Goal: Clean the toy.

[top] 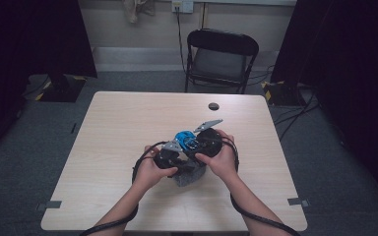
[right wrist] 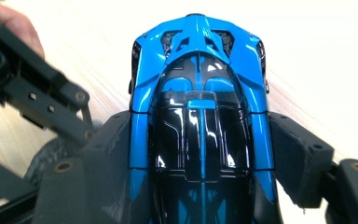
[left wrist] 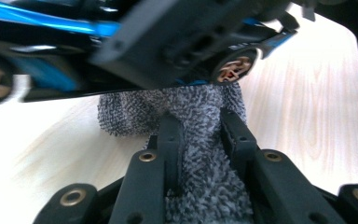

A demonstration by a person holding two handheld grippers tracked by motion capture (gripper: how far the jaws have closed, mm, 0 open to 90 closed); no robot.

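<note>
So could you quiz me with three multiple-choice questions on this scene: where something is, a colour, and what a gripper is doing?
1. Where is the grey cloth?
A. between the left gripper jaws
B. on the folding chair
C. on the floor

2. What colour is the toy car?
A. red and white
B. blue and black
C. all yellow

3. What is the right gripper doing?
A. lying open on the table
B. hanging open above the chair
C. clamping the toy car by its sides

Answers: 1 A, the left gripper view shows the cloth pinched between its jaws. 2 B, blue body with a glossy black roof. 3 C, both pads press the car's flanks.
</note>
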